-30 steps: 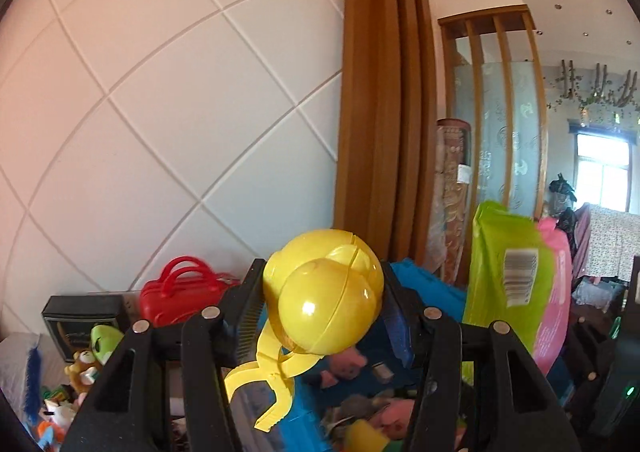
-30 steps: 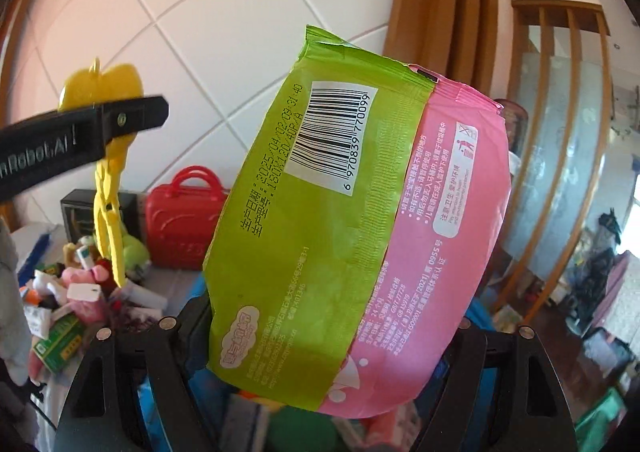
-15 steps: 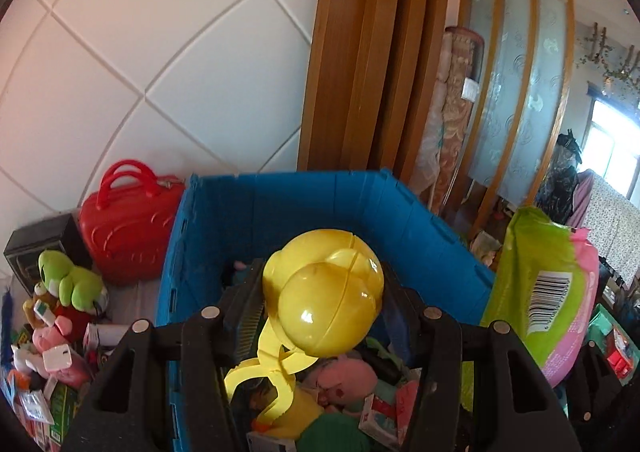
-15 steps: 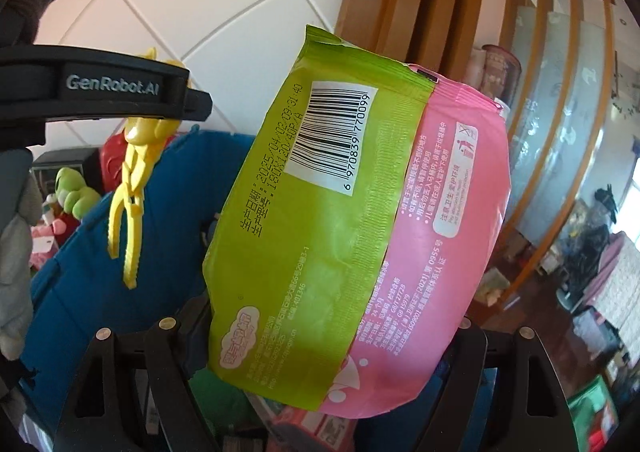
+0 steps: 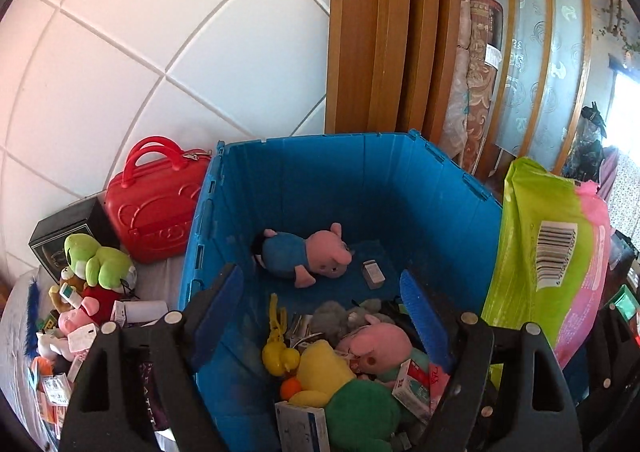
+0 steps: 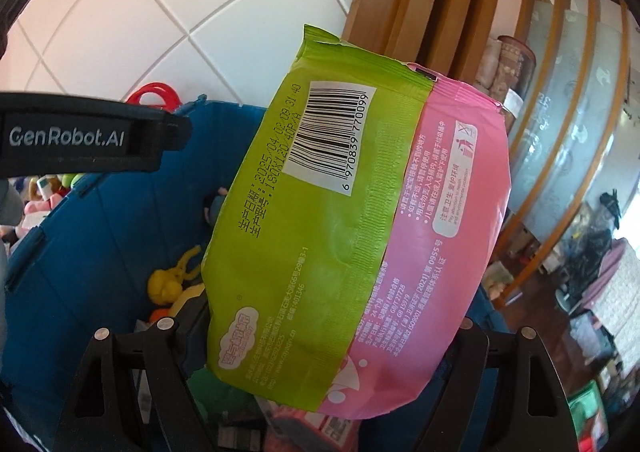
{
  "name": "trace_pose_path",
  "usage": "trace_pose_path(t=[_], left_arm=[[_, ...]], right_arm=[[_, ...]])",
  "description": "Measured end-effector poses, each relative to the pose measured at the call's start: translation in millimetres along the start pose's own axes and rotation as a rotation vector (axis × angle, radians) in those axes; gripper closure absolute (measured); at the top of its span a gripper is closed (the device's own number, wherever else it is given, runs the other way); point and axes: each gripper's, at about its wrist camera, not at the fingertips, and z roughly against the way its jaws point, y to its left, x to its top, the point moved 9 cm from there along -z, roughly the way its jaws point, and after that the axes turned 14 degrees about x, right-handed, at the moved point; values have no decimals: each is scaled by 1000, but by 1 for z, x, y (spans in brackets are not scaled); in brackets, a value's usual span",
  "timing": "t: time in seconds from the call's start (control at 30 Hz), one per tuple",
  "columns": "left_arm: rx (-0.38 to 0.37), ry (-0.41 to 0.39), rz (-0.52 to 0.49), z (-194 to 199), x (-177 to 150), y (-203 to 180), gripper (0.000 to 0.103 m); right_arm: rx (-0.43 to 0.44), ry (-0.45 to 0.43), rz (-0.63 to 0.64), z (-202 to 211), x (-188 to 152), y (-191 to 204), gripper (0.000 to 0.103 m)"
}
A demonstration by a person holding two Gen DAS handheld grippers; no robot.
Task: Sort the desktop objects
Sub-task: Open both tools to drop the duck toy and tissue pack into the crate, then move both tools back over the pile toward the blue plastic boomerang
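Observation:
My left gripper hangs over the blue bin, its jaws opening and nothing between the blue pads. The yellow clip toy lies in the bin among plush toys and is also in the right wrist view. My right gripper holds a green and pink wipes pack upright over the bin's right side. Its jaws are just starting to ease apart, and the pack still sits between them. The pack shows at the right edge of the left wrist view.
The bin holds a pink pig plush, a second pig, a yellow and a green plush, and small boxes. Left of it stand a red toy case, a black box and a heap of toys. A wooden pillar rises behind.
The left jaws have opened and the yellow toy has dropped from them into the bin. Both grippers have tipped down and moved over the bin. The pack stays in the right gripper.

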Motion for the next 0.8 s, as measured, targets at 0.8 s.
trace_pose_path(t=[0.8], left_arm=[[40,-108,82,61,-29,100,21]], right_arm=[[-84,-124,14,45,29,31,0]])
